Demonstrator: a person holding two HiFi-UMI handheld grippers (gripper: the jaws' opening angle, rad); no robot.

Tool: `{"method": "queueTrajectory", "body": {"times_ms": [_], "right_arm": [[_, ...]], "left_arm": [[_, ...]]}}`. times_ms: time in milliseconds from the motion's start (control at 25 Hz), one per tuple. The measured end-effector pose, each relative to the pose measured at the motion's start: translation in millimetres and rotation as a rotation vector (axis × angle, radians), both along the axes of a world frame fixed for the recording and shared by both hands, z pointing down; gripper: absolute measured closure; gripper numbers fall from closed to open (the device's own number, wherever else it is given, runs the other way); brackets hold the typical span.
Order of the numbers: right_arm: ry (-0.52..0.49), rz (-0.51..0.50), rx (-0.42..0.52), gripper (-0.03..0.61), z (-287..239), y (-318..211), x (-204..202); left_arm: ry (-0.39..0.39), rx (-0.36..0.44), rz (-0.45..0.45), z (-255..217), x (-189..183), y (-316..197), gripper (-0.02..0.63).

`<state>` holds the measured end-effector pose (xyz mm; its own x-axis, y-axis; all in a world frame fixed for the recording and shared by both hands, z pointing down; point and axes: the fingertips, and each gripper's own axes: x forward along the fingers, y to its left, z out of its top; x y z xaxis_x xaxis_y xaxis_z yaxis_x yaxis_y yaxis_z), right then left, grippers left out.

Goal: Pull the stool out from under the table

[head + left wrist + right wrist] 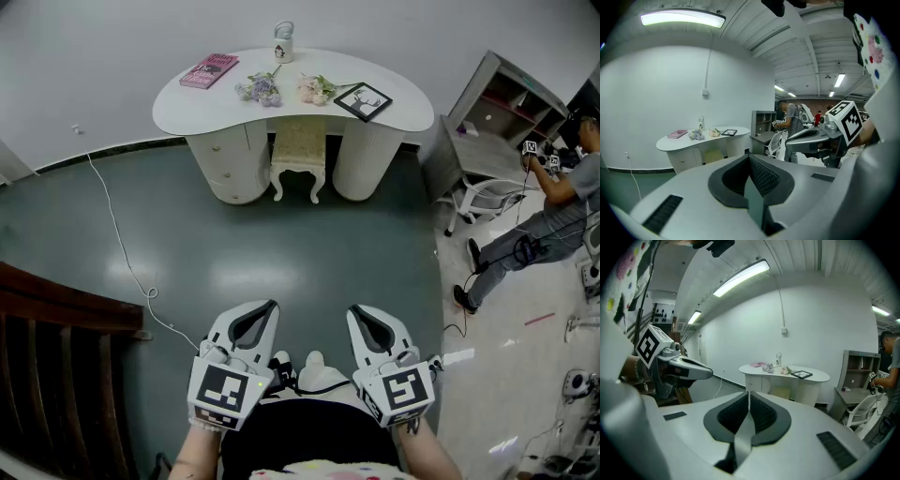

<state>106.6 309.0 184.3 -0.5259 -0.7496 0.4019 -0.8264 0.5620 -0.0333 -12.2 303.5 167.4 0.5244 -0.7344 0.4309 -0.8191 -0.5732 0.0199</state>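
Cream-coloured and padded, the stool (pixel 298 150) is sitting tucked into the knee gap of the white table (pixel 187 98), between its two rounded pedestals. Only its front edge and two curved front legs are showing past the tabletop. It is probably being stored there to leave the floor in front of the table free. On the table, a pink book (pixel 209 70) is lying toward the left end, flowers (pixel 260 89) are lying near the middle, above the stool, and a framed picture (pixel 363 101) is lying just right of them.

The left gripper (pixel 270 307) and the right gripper (pixel 355 310) are hanging side by side, well apart from the table, close to the person's body and aiming toward the stool's gap. Each is holding its jaws pressed together with nothing between them, as its own view is showing; that suits a carry, since nothing is within reach yet.

The pull is not yet begun, by my reading. The next move is calling for crossing the floor to the table, spreading the jaws and taking the seat's front edge or a leg. A white cable (pixel 117 244) is trailing over the floor left of the table, seemingly off the straight path.
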Motion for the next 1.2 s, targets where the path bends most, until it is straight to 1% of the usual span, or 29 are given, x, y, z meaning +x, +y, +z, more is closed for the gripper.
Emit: {"method": "queueTrajectory", "body": {"times_ms": [360,640,800,920,1080,1200], "right_arm": [[-0.006,-0.004,0.002,0.537,-0.8,0.1,3.6],[-0.01,-0.015,-0.009,0.538,2.5,1.7,8.2],[-0.051,0.011,-0.023,0.537,2.9,-2.3,15.8],[-0.054,-0.015,-0.02,0.537,2.1,-3.6,18.3],[-0.046,-0.036,-0.007,0.537,2.1,-1.6,24.6],[-0.059,-0.058,0.014,0.537,2.0,0.6,28.0]], "left_arm": [[-0.005,-0.001,-0.004,1.0,4.6,1.0,0.597],[-0.013,-0.006,-0.032,1.6,5.3,4.5,0.597],[-0.018,-0.013,-0.053,3.4,7.7,4.3,0.598],[-0.018,-0.016,-0.072,2.8,10.2,5.1,0.597],[-0.026,0.0,-0.093,1.2,16.8,10.1,0.597],[-0.02,0.016,-0.106,-0.4,20.7,11.0,0.598]]}}
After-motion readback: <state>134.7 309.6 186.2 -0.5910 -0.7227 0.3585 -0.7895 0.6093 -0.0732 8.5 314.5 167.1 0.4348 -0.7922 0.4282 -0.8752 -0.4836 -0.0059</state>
